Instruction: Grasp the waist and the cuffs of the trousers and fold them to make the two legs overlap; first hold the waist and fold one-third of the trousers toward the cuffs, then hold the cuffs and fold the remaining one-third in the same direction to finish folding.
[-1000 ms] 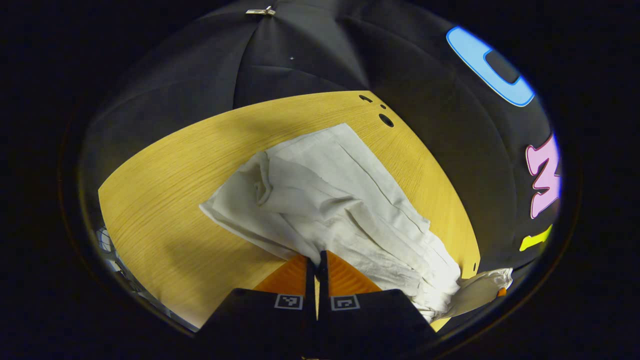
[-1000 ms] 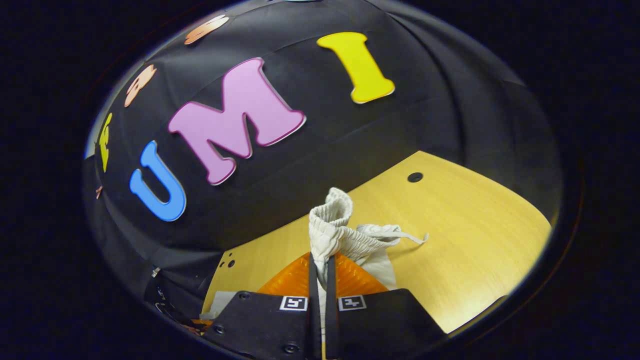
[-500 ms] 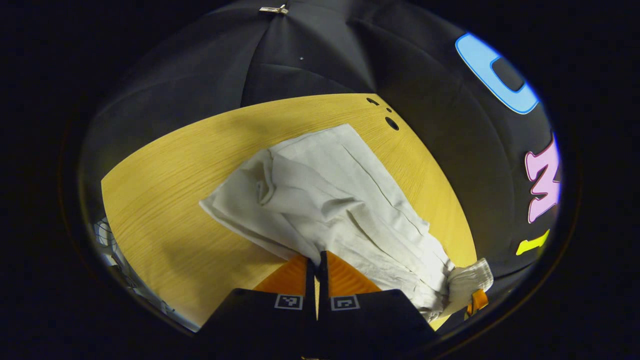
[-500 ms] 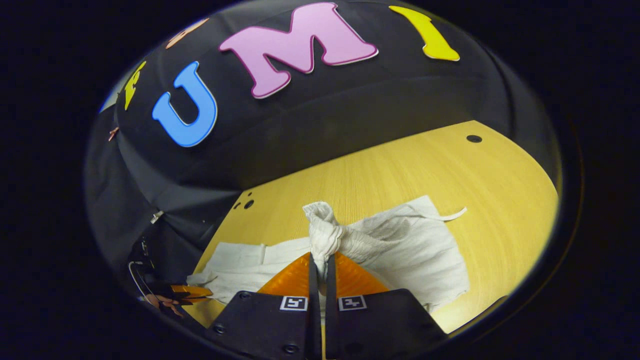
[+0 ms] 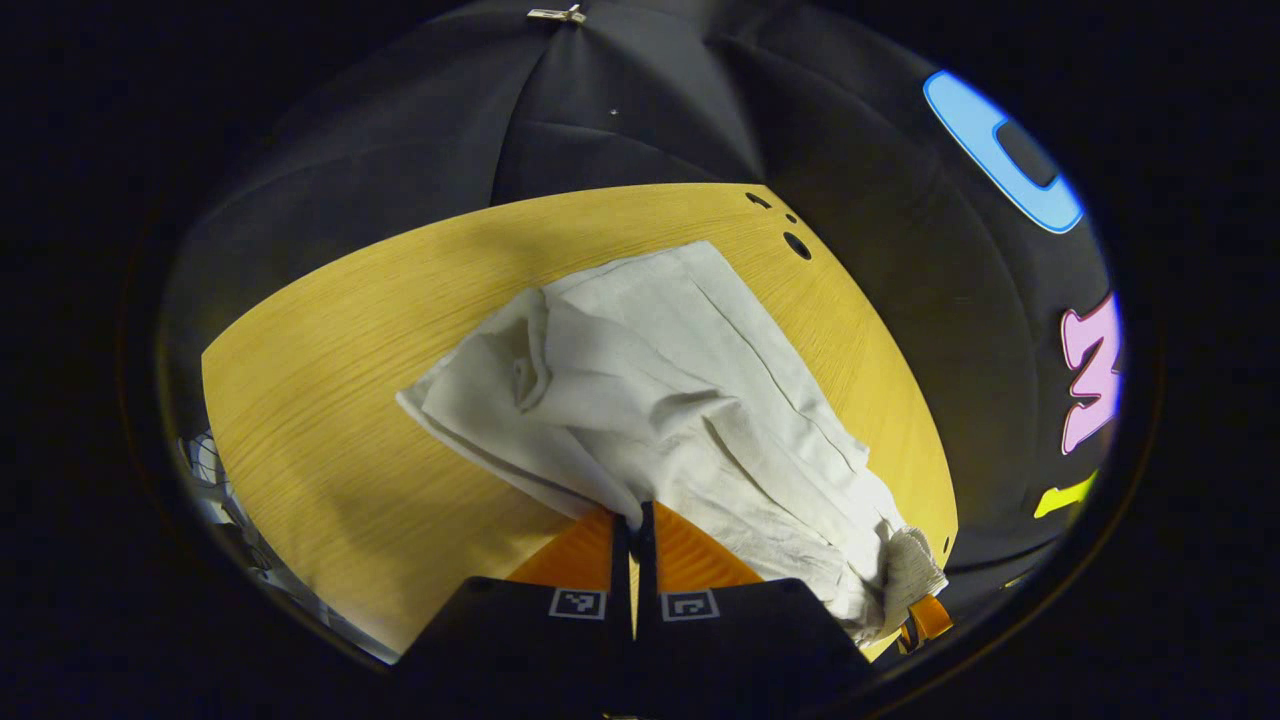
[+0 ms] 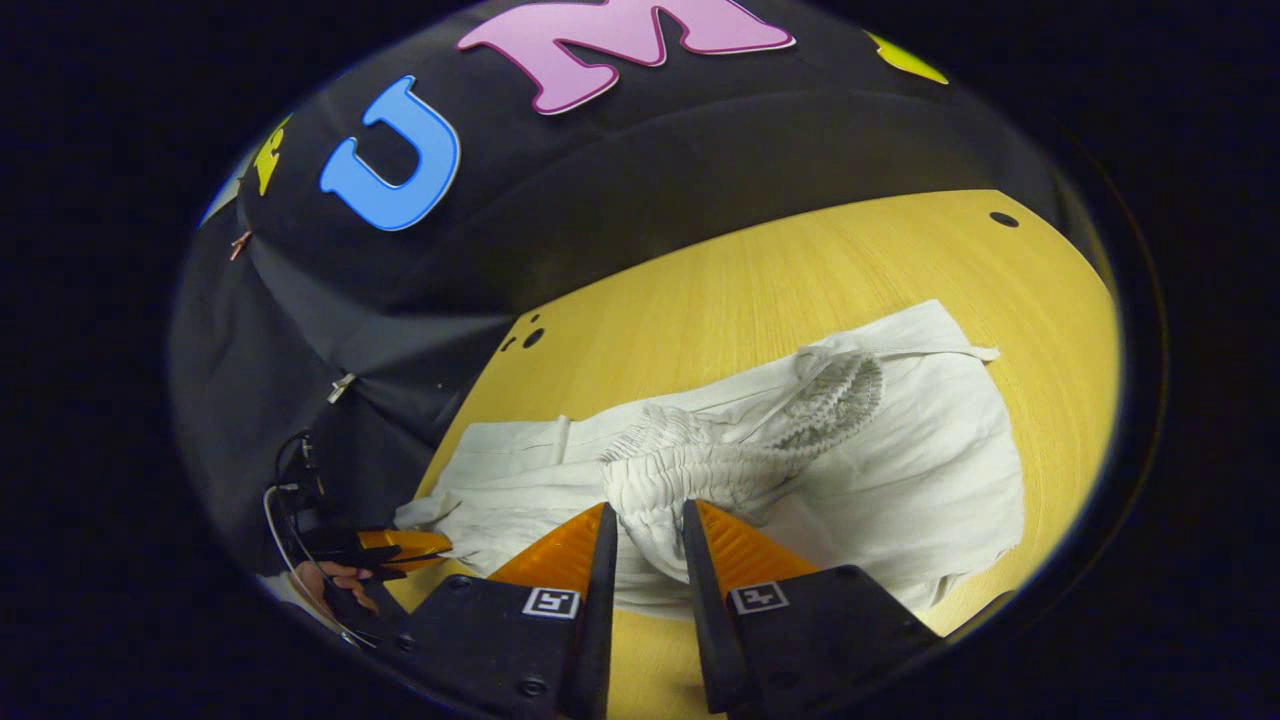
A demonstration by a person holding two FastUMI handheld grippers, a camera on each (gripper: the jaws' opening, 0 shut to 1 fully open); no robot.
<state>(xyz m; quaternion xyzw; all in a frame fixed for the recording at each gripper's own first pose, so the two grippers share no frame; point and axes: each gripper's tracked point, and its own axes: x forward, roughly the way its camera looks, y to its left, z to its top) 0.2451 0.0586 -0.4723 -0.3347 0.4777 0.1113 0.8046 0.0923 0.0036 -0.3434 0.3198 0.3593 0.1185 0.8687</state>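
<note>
A: OK, left gripper view first. What's the left gripper (image 5: 633, 520) doing?

B: Jaws pressed together, pinching an edge of the trousers (image 5: 660, 390). The fabric runs up and away from the tips across the worktop (image 5: 330, 420).

A: How do the trousers lie?

B: Pale cloth, flat on the wood, creased, with a small rumple near the far left corner. The cuff end reaches toward the far edge, near three dark holes in the worktop. At lower right the gathered waist bunches up, and the other gripper shows just beside that bunch at the picture's edge.

A: Right gripper view?

B: Right gripper (image 6: 645, 530) has its jaws spread. The elastic waistband (image 6: 690, 460) lies between the fingers and just ahead of them. I can't tell whether either finger touches the cloth; they aren't clamping it.

A: Where are the trousers (image 6: 900, 470) there?

B: On the worktop (image 6: 700, 290), with the waist part lying over the rest. The ribbed waistband curls in a loop toward the right, and a drawstring end (image 6: 975, 352) lies across the fabric near the far right corner.

A: Anything else?

B: At lower left, the left gripper sits at the trouser edge, with a hand (image 6: 335, 580) holding it and a cable (image 6: 285, 500) looping behind.
</note>
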